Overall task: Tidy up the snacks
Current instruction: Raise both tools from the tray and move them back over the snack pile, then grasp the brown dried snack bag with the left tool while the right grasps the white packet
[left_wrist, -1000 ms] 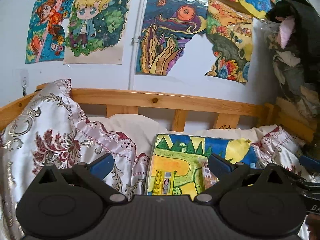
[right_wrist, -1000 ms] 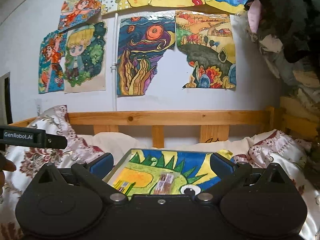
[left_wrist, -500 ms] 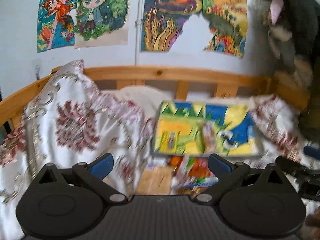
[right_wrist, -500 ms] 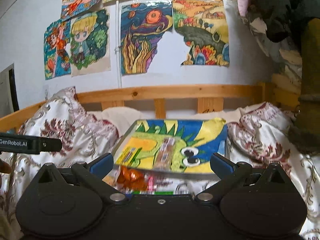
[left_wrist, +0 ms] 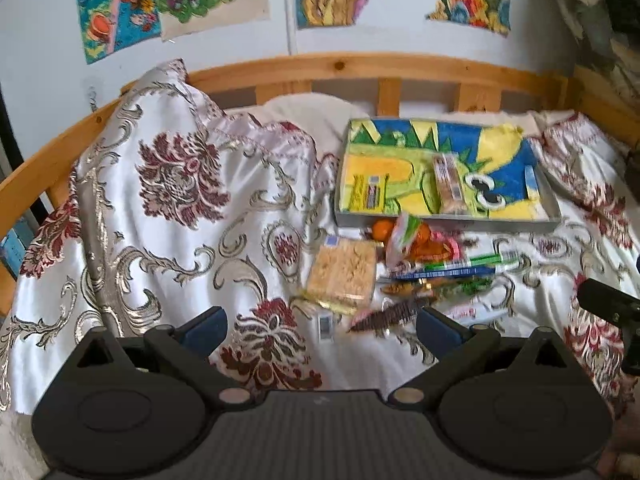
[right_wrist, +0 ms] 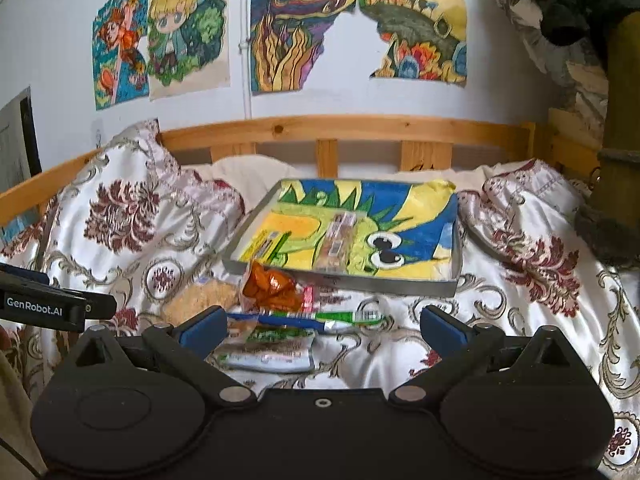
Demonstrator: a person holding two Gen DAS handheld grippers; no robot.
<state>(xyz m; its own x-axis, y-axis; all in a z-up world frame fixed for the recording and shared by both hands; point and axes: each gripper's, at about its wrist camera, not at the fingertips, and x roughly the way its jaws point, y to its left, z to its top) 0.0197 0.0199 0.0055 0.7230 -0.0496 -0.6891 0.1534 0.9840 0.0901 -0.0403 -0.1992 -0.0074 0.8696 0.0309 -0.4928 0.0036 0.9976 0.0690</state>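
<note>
Bedspread (left_wrist: 168, 216) of white satin with maroon flowers covers the bed, and the tray (right_wrist: 450, 280), lined with a bright dinosaur drawing, serves as landmark. Left of the tray's near left corner lies a clear pack of pale crackers (left_wrist: 342, 272). Inside the tray, toward its left side, rest a yellow-green packet (left_wrist: 368, 194) and, just right of it, a long clear-wrapped bar (left_wrist: 448, 184). Against the tray's front wall sits an orange snack bag (right_wrist: 272, 286); nearer than that lie a green-and-blue tube-shaped pack (right_wrist: 320, 318), a green-and-white wrapper (right_wrist: 272, 350) and several smaller items too blurred to name. The left hand-held gripper (left_wrist: 320, 324) hangs in front of the tray and to its left, over the near edge of the pile, fingers apart and empty. The right hand-held gripper (right_wrist: 322, 328) hangs directly in front of the tray over the wrapper, likewise spread and holding nothing. Judged from this layout, sorting is at an early step: two snacks are in the tray, most are outside. The next move likely calls for lowering one gripper onto a single loose pack, closing on it alone, and carrying it over the tray wall.
</note>
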